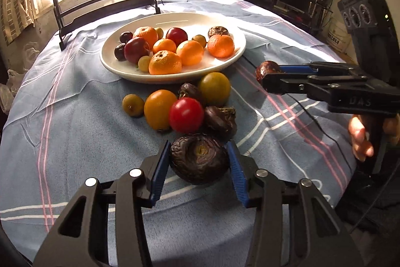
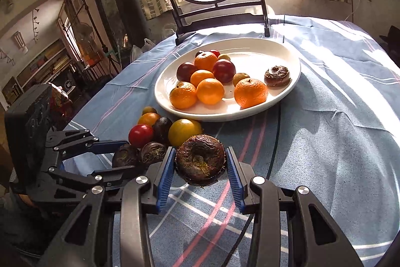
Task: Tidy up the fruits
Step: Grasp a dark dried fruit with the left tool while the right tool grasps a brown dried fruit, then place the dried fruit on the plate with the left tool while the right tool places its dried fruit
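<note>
Blue striped tablecloth (image 1: 75,116) — left tongs (image 1: 197,162) and right tongs (image 2: 200,163) each pinching a dark water chestnut (image 1: 198,158).

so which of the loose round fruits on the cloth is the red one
The red tomato in the middle of the pile in front of the plate. It sits between the orange tomato and a dark water chestnut; the others loose there are yellow, orange or dark brown.

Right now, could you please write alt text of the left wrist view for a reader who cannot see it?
The left gripper grips a dark wrinkled fruit on a blue striped tablecloth. Beyond it lie loose small fruits, among them a red tomato, then a white plate of oranges and plums. At right, the right gripper holds another dark fruit.
</note>
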The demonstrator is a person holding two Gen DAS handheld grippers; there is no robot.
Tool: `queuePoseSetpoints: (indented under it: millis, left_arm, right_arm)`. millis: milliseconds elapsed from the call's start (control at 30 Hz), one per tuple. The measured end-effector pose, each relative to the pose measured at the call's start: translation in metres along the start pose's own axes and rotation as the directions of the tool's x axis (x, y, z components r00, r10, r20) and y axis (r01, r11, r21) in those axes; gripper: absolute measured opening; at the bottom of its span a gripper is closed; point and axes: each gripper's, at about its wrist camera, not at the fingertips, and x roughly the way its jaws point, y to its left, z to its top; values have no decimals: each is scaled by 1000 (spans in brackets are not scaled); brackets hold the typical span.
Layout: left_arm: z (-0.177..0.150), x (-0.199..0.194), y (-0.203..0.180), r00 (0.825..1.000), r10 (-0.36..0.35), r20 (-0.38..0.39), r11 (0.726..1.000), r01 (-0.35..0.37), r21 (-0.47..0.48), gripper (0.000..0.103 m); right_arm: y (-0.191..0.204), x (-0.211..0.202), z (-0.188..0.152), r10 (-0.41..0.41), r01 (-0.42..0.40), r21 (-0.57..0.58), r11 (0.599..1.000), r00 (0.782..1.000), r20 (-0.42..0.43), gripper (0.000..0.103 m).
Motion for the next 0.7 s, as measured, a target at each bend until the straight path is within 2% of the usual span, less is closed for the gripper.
queuePoseSetpoints:
  millis: [133, 200, 300, 467, 600, 700]
  left_arm:
    - [7, -35, 12, 994, -8, 111, 998, 16, -67, 45]
    - [14, -50, 18, 985, 13, 170, 996, 2, -89, 45]
    - [34, -54, 27, 976, 38, 212, 995, -16, -102, 45]
    - [87, -23, 37, 977, 8, 211, 995, 12, -94, 45]
    - [125, 28, 39, 988, 9, 154, 995, 6, -100, 45]
    - [142, 64, 52, 994, 8, 109, 988, 8, -152, 45]
  right_arm:
    - [-7, -4, 3, 44, -44, 42, 998, 999, 8, 41]
    - [-16, -8, 9, 58, -58, 82, 995, 998, 1, 41]
    - [-22, -18, 32, 29, -31, 95, 995, 999, 22, 41]
    - [-34, -11, 95, -20, 13, 129, 992, 998, 58, 41]
    - [-52, 28, 125, -55, 46, 173, 984, 997, 50, 41]
    - [-64, 59, 136, -72, 68, 199, 978, 997, 12, 41]
